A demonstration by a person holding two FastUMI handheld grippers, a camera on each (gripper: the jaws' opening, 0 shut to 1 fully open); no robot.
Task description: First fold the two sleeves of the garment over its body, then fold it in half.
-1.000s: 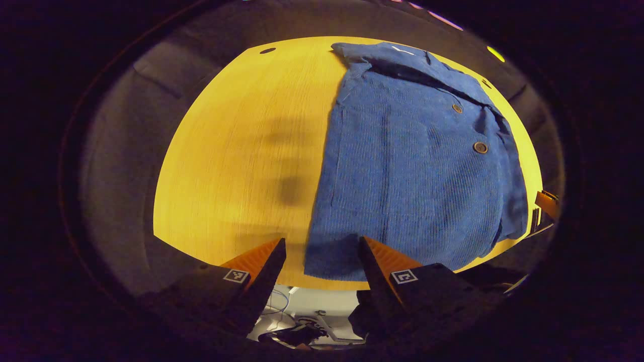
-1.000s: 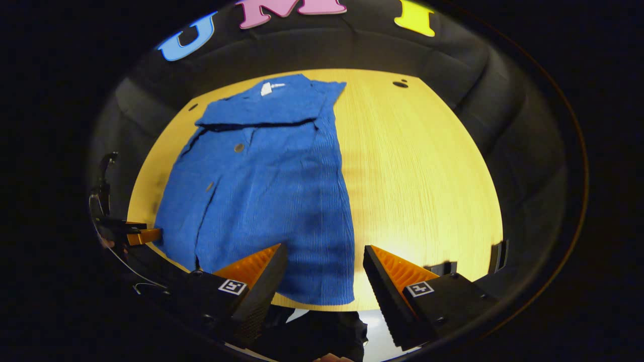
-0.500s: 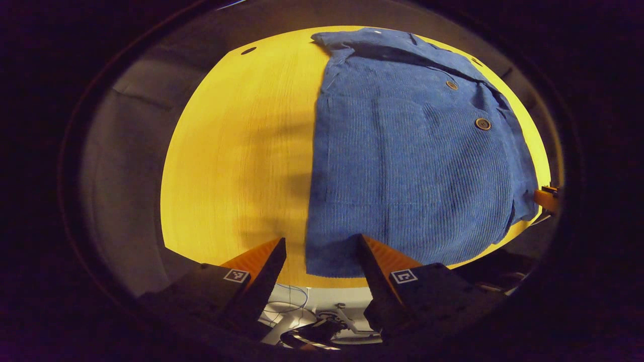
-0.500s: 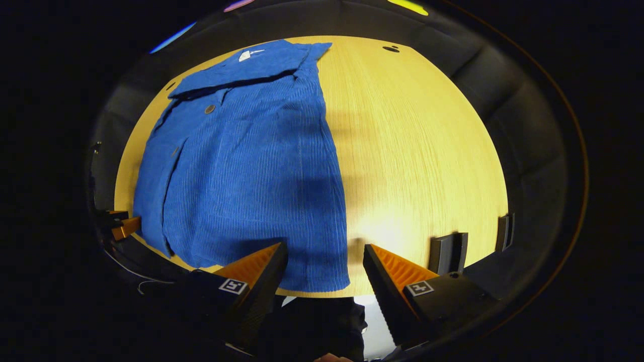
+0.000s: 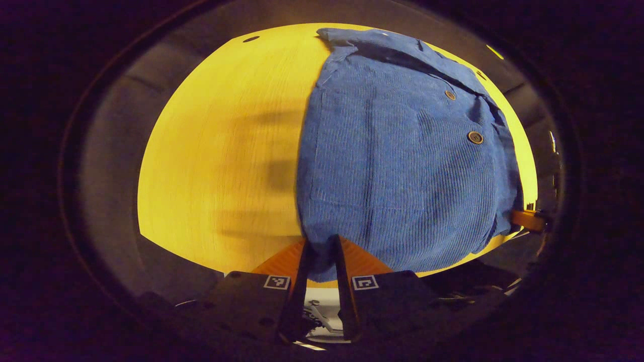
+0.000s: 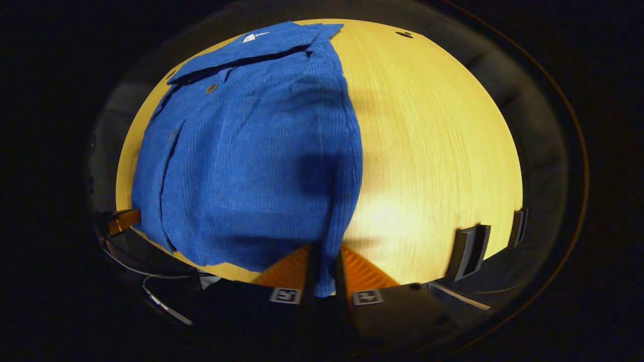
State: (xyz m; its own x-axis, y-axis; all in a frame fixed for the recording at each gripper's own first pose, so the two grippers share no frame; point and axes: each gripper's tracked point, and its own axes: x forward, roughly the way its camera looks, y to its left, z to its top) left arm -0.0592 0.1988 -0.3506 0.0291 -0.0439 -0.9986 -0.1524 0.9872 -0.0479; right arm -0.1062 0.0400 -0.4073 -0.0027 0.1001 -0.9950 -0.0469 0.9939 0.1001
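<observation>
A blue corduroy shirt [image 5: 402,156] lies on the yellow wooden table [image 5: 216,151], collar far from me, sleeves folded in over its body. My left gripper [image 5: 320,241] is shut on the shirt's near hem at its left corner. In the right gripper view the same shirt [image 6: 251,151] spreads over the table [image 6: 432,141], and my right gripper [image 6: 324,249] is shut on the hem at its right corner. The other gripper's finger pokes in at the right edge of the left gripper view [image 5: 526,219] and at the left edge of the right gripper view [image 6: 123,220].
Two buttons [image 5: 474,137] run down the shirt's front. Dark brackets [image 6: 468,251] stand at the table's near right edge. A small hole [image 6: 404,34] marks the far tabletop. Black cloth walls surround the table.
Both grippers have moved forward onto the near hem and gone from open to shut, each pinching a bottom corner of the shirt.
</observation>
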